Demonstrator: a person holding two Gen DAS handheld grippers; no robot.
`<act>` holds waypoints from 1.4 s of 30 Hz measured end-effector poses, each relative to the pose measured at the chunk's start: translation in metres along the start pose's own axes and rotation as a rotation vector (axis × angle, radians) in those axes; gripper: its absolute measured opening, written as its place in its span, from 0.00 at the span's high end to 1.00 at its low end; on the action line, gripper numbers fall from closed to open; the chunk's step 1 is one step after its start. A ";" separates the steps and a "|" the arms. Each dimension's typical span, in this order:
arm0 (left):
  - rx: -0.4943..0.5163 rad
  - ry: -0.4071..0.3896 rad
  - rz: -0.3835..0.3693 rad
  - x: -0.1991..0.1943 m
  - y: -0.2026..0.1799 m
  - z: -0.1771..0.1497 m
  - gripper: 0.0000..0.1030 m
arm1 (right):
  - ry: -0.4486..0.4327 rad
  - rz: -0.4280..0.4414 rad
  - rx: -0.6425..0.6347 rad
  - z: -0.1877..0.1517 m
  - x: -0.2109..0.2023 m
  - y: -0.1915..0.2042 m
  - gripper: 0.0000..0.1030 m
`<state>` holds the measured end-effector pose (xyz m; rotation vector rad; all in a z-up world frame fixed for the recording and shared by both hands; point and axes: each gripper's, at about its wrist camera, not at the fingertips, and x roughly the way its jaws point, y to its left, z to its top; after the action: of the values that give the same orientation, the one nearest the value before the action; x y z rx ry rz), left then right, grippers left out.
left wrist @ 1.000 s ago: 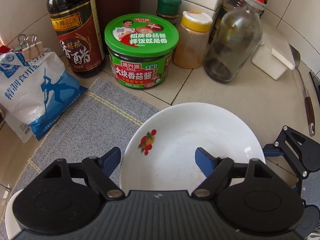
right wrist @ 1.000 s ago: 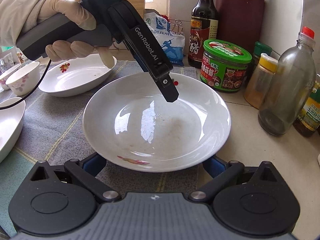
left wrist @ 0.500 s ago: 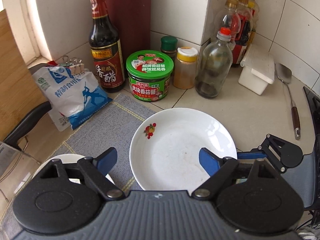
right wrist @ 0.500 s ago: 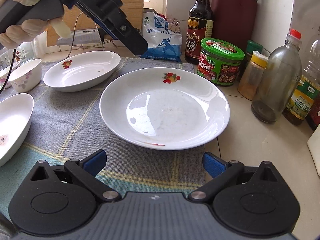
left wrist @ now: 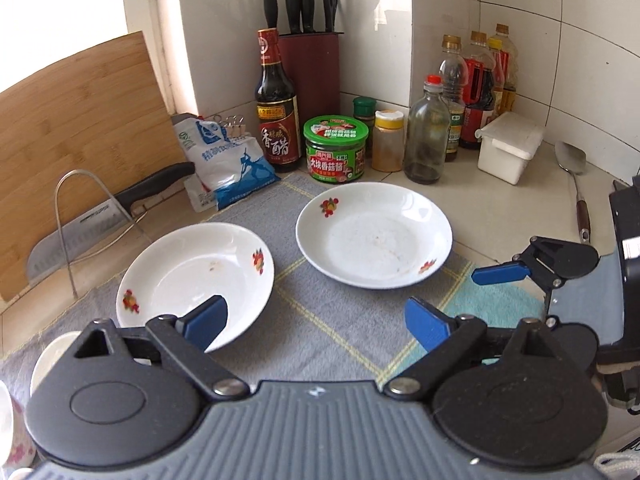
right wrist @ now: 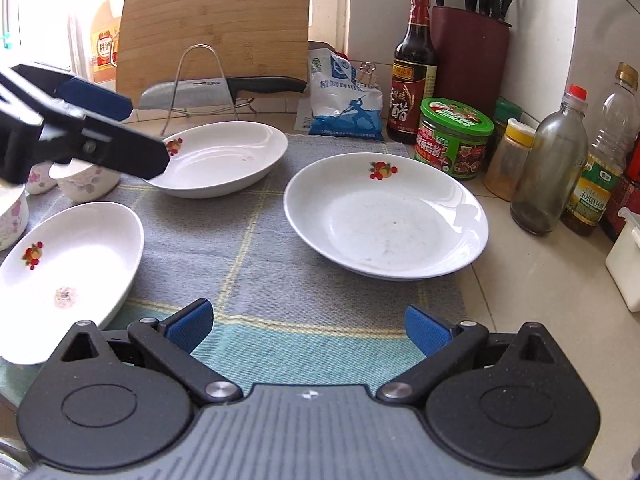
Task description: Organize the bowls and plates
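Note:
A white plate (left wrist: 374, 234) with fruit prints sits on the grey mat (left wrist: 320, 320) near the jars; it also shows in the right wrist view (right wrist: 386, 228). A second white dish (left wrist: 192, 272) lies left of it, also seen in the right wrist view (right wrist: 224, 158). A third dish (right wrist: 60, 272) lies at the near left, with small flowered bowls (right wrist: 88, 178) behind it. My left gripper (left wrist: 316, 320) is open and empty above the mat, between the two dishes. My right gripper (right wrist: 308, 326) is open and empty, pulled back from the plate.
Behind the plate stand a green-lidded jar (left wrist: 335, 148), a vinegar bottle (left wrist: 278, 116), a glass bottle (left wrist: 426, 136), a salt bag (left wrist: 228, 164) and a knife block (left wrist: 308, 68). A cleaver (right wrist: 208, 90) rests on a wire rack before a cutting board (right wrist: 216, 20). A spatula (left wrist: 576, 184) lies right.
Both grippers have drawn back and up from the right-hand plate, which now rests free on the mat. The left gripper has swung left, bringing the second dish into its view.

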<state>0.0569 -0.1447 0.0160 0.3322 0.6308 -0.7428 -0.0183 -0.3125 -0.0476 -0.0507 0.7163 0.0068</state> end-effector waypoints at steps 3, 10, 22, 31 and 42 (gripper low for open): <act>-0.027 0.000 0.026 -0.018 0.005 -0.023 0.07 | 0.003 -0.018 -0.021 -0.002 -0.008 0.020 0.00; -0.105 0.013 0.059 -0.050 0.020 -0.061 0.07 | 0.010 -0.008 -0.030 -0.011 -0.021 0.057 0.00; -0.132 0.035 0.084 -0.080 0.041 -0.099 0.07 | 0.051 0.088 -0.118 -0.035 -0.027 0.106 0.00; -0.152 0.049 0.113 -0.090 0.053 -0.109 0.07 | 0.054 0.186 -0.196 -0.038 -0.011 0.145 0.00; -0.151 0.068 0.138 -0.086 0.067 -0.108 0.07 | 0.046 0.260 -0.238 -0.031 0.007 0.155 0.00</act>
<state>0.0114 -0.0002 -0.0085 0.2597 0.7161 -0.5503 -0.0374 -0.1596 -0.0823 -0.1854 0.7615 0.3409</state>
